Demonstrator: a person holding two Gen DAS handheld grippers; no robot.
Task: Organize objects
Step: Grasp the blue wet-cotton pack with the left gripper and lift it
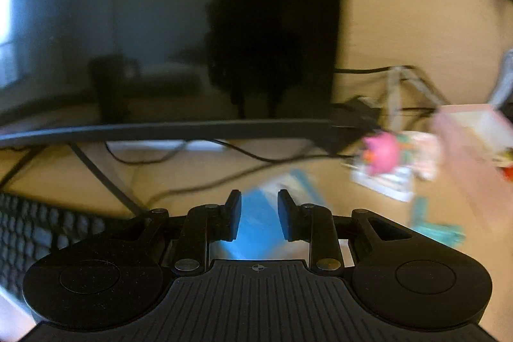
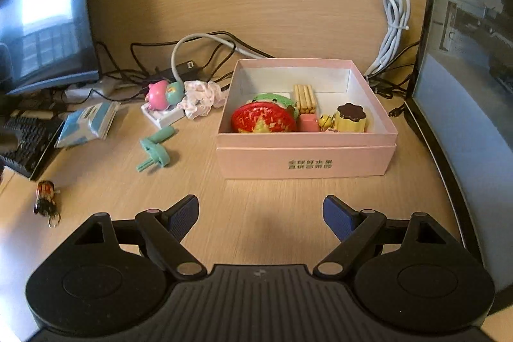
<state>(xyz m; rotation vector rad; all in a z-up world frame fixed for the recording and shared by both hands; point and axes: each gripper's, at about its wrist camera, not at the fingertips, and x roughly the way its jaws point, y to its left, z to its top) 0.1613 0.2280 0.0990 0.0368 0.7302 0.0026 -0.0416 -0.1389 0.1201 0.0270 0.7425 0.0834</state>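
- Pale wood-grain tabletop [image 2: 272, 5] carries an open pink cardboard box [image 2: 306, 161] near its right edge, close beside the dark computer case [image 2: 465, 21] standing along that edge
- Inside the box lie a red strawberry-patterned round toy [image 2: 263, 119], a green round toy [image 2: 275, 100] behind it, a bundle of tan biscuit sticks [image 2: 305, 98], a small pink block [image 2: 308, 121] and a yellow pudding toy with a brown top [image 2: 351, 117]
- Left of the box, loose on the tabletop: a pink round figure [image 2: 157, 95] on a small white tray, a crumpled white patterned cloth [image 2: 200, 98], a teal plastic mushroom-shaped piece [image 2: 155, 149], a blue-and-white tissue packet [image 2: 88, 124], and a small red-and-black keyring figure [image 2: 46, 201] near the front left corner
- Black and grey cables [image 2: 179, 56] tangle along the back, between the dark monitor [image 2: 48, 21] at the left and the box; a black keyboard [image 2: 24, 140] sits at the left edge
- Right gripper [image 2: 260, 217] hovers over bare wood in front of the box, its blue-padded jaws spread wide with nothing between them
- Left gripper [image 1: 259, 215], in a blurred view, has its jaws narrowly apart above the blue packet; whether they clamp anything cannot be told
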